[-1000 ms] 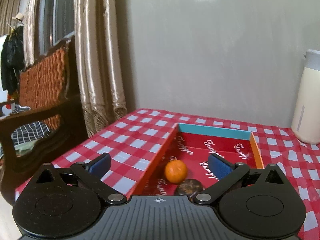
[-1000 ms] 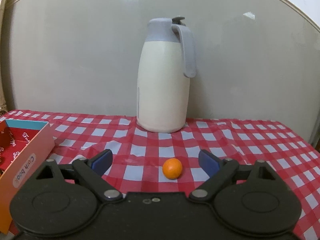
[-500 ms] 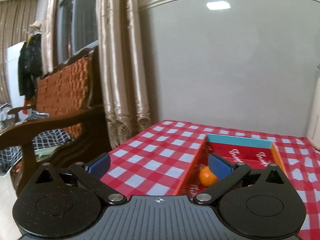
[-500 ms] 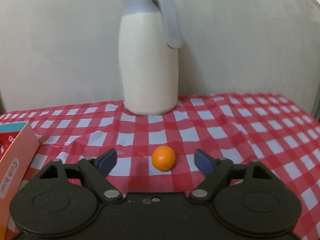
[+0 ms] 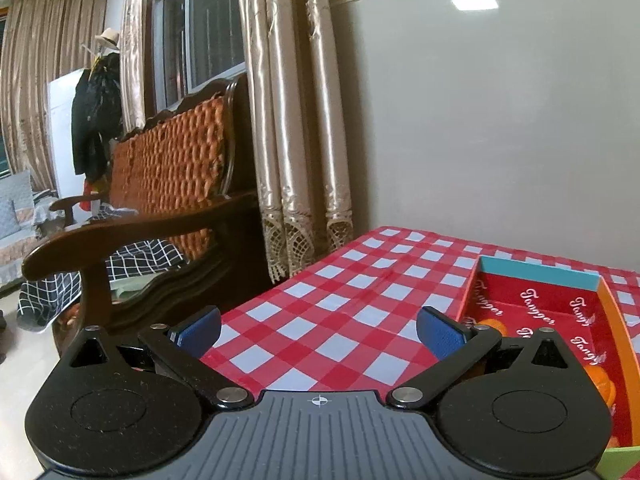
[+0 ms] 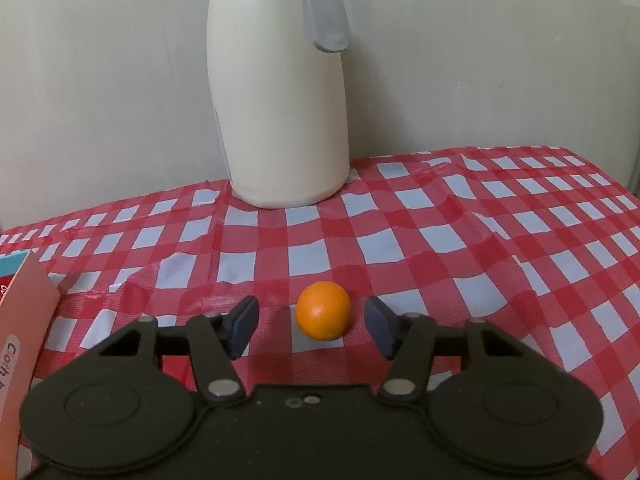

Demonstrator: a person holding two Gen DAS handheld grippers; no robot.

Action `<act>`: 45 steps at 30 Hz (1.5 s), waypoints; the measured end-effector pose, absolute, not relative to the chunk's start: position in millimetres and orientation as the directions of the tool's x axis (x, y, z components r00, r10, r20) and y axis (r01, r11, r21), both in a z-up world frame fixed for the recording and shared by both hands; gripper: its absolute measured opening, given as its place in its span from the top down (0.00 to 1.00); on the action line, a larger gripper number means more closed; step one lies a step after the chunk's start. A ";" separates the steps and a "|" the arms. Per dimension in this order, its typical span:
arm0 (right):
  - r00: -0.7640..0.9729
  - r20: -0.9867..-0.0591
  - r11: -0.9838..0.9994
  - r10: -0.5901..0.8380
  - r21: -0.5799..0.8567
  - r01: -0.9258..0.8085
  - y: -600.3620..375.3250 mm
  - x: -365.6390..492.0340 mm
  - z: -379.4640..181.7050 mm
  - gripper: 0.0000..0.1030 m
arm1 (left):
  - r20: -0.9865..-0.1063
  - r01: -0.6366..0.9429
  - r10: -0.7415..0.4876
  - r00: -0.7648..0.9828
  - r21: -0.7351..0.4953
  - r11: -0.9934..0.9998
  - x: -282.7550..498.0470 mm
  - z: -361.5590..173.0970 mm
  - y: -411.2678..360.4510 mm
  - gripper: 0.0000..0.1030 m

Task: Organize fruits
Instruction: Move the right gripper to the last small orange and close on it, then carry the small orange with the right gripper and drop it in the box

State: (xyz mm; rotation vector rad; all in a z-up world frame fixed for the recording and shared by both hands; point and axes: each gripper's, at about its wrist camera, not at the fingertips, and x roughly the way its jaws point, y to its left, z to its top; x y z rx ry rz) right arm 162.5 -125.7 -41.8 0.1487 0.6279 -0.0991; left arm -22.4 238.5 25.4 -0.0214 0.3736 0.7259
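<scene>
In the right wrist view a small orange [image 6: 323,316] lies on the red-and-white checked cloth. My right gripper [image 6: 316,326] is open, low over the cloth, with the orange between its two blue pads and touching neither. In the left wrist view my left gripper [image 5: 320,330] is open and empty above the cloth, left of the red box [image 5: 540,280] with orange walls and a teal far wall. An orange [image 5: 602,384] lies in the box, mostly hidden behind my right finger [image 5: 440,334].
A cream jug with a grey handle [image 6: 280,112] stands against the wall behind the orange. The box's pink side [image 6: 24,320] is at the right wrist view's left edge. A wooden bench [image 5: 160,208] and curtains [image 5: 296,120] stand past the table's left edge.
My right gripper has moved forward and down so the orange now sits between its pads. My left gripper has swung left, away from the box; the box and its fruit slid to the right edge.
</scene>
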 end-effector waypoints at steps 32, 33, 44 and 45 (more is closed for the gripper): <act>0.847 -0.447 0.958 0.287 0.138 -0.252 -51.4 124.9 -7.8 0.71 | -0.354 -0.682 0.674 0.648 0.123 0.721 -33.7 20.5 252.1 0.00; 0.840 -0.438 0.947 0.321 0.145 -0.286 -44.4 122.3 -5.2 0.71 | -0.354 -0.685 0.677 0.645 0.124 0.718 -35.3 20.1 253.9 0.00; 0.753 -0.432 0.861 0.496 0.131 -0.492 23.2 103.7 -2.6 0.71 | -0.375 -0.722 0.705 0.602 0.121 0.681 -56.3 12.5 280.9 0.00; 0.750 -0.436 0.859 0.498 0.129 -0.496 26.0 103.0 -4.6 0.71 | -0.378 -0.724 0.705 0.600 0.120 0.680 -57.6 11.6 282.8 0.00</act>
